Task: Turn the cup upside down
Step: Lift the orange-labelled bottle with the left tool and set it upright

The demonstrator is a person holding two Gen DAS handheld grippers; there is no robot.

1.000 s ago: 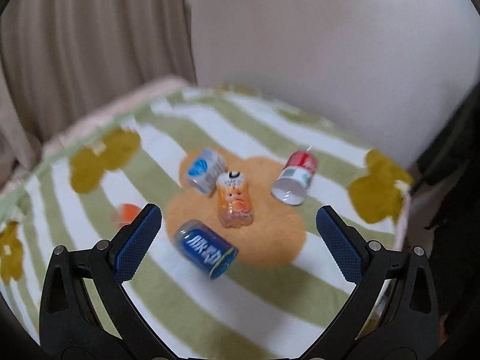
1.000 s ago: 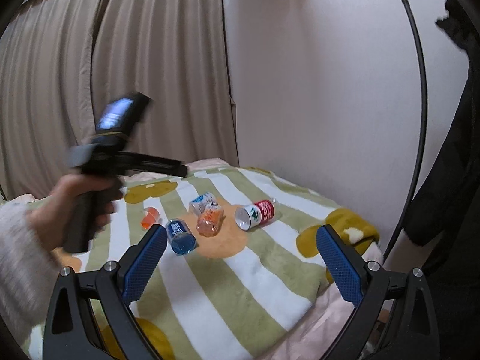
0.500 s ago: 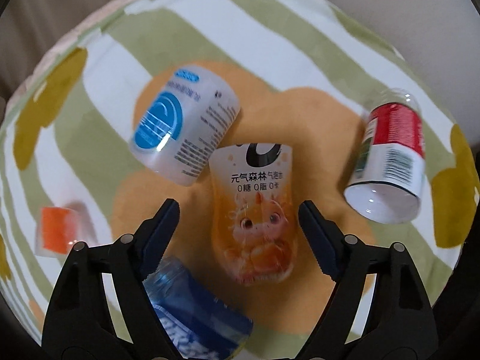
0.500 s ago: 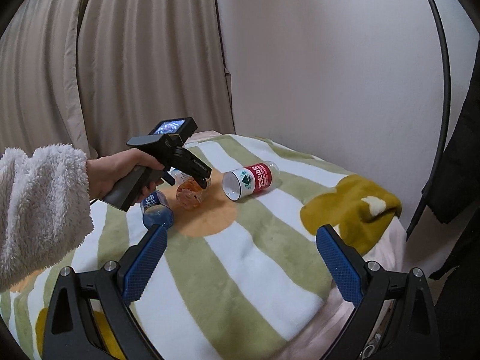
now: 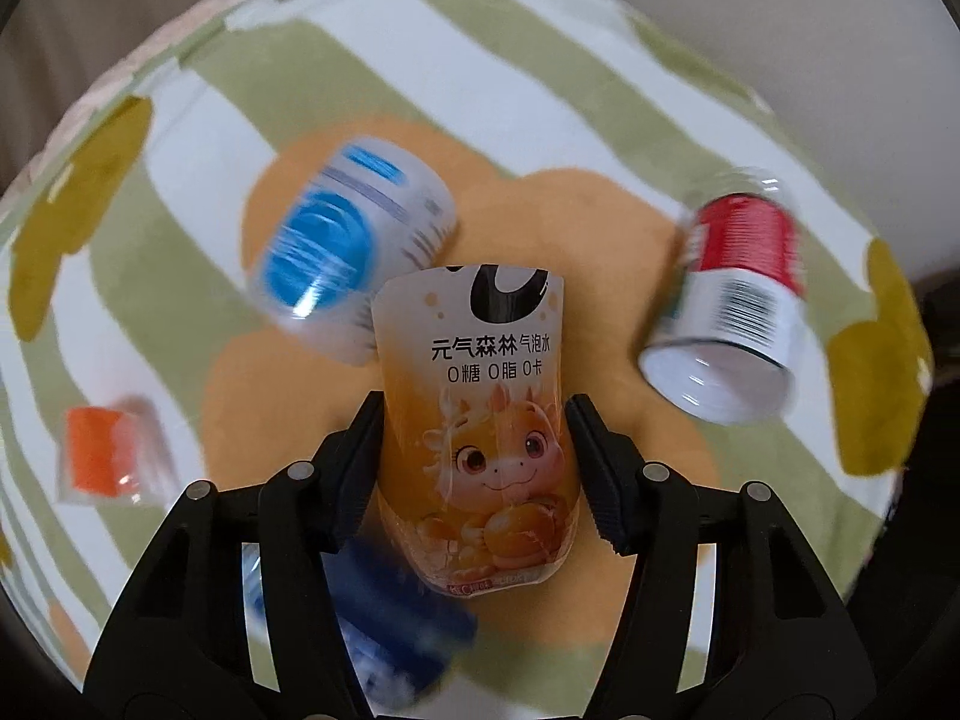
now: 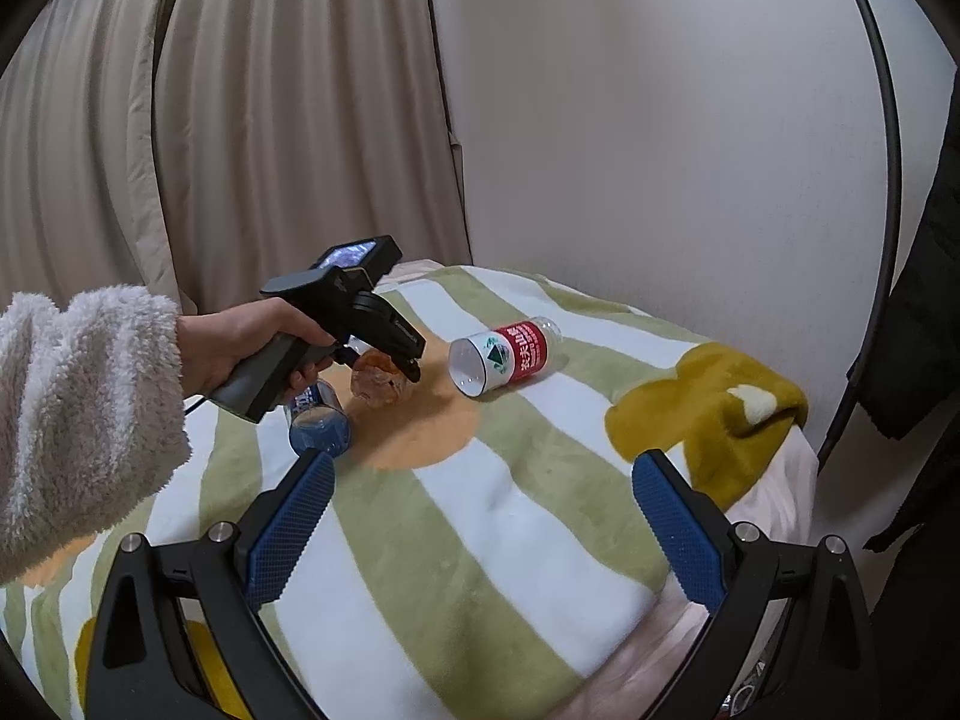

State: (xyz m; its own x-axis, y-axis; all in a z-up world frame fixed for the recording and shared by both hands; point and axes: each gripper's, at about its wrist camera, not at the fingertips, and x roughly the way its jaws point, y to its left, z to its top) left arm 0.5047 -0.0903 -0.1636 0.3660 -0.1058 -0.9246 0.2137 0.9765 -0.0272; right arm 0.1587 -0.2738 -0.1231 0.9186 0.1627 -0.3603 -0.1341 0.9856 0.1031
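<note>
An orange cup [image 5: 480, 420] cut from a bottle, with a cartoon dragon label, lies on its side on the striped blanket [image 5: 540, 90]. My left gripper [image 5: 474, 450] is shut on it, one finger on each side of its body. The right wrist view shows the same cup [image 6: 378, 381] under the left gripper [image 6: 396, 354], held by a hand in a fleece sleeve. My right gripper [image 6: 480, 516] is open and empty, above the blanket's near part, well away from the cups.
Other cut-bottle cups lie around: light blue [image 5: 348, 240], red and white [image 5: 732, 312], dark blue [image 5: 390, 630], small orange [image 5: 102, 456]. The red and white cup [image 6: 504, 357] and dark blue cup [image 6: 318, 420] show in the right wrist view. A wall and curtain stand behind.
My left gripper moved down onto the orange cup and closed its fingers on it. The right gripper stayed open and drifted slightly closer.
</note>
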